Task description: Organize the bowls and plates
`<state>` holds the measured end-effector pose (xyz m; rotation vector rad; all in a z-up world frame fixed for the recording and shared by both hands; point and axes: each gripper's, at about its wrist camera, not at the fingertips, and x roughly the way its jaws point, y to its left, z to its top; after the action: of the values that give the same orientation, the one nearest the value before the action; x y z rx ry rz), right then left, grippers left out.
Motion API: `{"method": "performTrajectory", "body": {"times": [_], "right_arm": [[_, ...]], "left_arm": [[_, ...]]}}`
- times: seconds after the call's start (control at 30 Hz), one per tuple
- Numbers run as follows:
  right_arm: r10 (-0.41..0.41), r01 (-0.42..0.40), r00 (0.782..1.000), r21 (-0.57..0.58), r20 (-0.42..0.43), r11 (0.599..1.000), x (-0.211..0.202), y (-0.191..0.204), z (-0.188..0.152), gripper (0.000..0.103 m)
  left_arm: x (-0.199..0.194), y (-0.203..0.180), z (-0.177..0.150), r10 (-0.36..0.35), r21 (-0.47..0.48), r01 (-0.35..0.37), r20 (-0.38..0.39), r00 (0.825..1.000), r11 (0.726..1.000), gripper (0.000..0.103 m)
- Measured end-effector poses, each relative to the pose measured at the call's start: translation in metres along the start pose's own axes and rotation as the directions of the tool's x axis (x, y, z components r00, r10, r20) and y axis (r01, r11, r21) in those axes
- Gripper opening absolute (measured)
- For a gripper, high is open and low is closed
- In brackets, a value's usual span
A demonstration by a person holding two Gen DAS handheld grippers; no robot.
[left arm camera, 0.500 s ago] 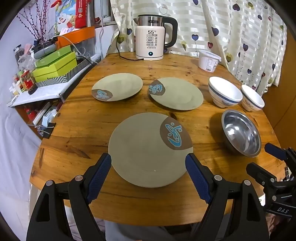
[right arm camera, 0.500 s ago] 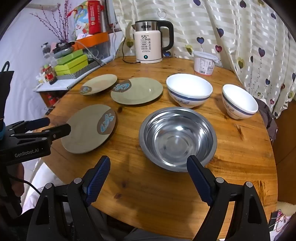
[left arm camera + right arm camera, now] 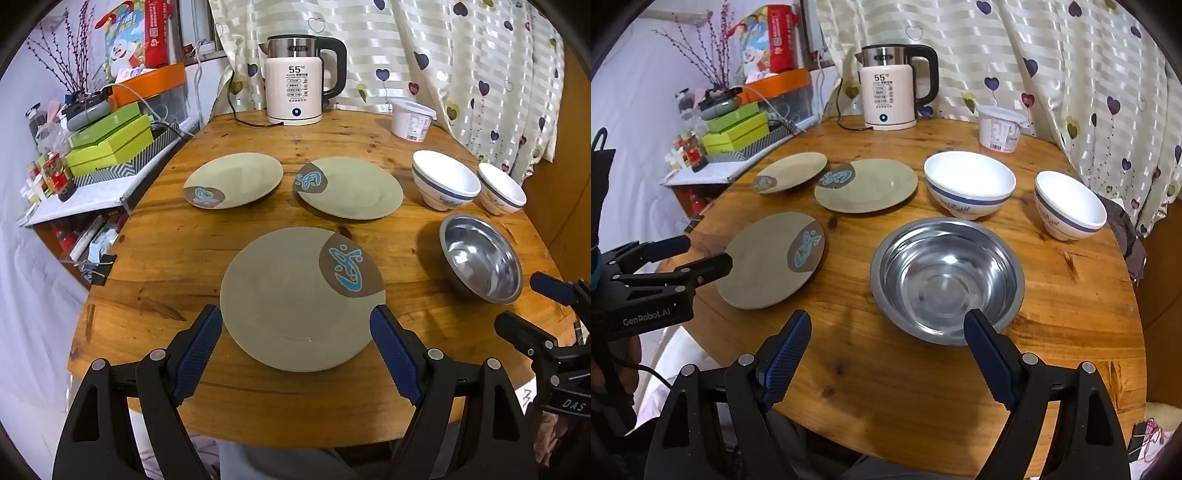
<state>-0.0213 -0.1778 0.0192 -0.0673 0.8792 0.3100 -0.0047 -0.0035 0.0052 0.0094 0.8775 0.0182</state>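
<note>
STEP: approach, nothing gripped yet | LEFT: left gripper (image 3: 296, 341) is hovering spread wide, flanking the nearest green plate (image 3: 295, 299) on the tabletop (image 3: 177, 258) | RIGHT: right gripper (image 3: 888, 349) is hovering spread before the steel bowl (image 3: 947, 278) | NEXT: likely calling for lowering onto the plate rim, then closing.

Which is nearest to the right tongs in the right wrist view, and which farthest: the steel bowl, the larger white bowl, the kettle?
From the right tongs:
1. Steel bowl, just ahead, toward its right finger.
2. Larger white bowl, behind the steel bowl.
3. Kettle, at the table's far edge by the curtain.
</note>
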Motion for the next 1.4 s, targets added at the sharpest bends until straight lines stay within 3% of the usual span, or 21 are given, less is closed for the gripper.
{"method": "performTrajectory", "body": {"times": [1.4], "right_arm": [[0.02,-0.02,1.0,-0.021,0.008,1.0,-0.001,0.006,0.005,0.085]], "left_arm": [[0.006,0.017,-0.007,-0.026,-0.056,0.025,-0.021,0.999,0.998,0.083]]}}
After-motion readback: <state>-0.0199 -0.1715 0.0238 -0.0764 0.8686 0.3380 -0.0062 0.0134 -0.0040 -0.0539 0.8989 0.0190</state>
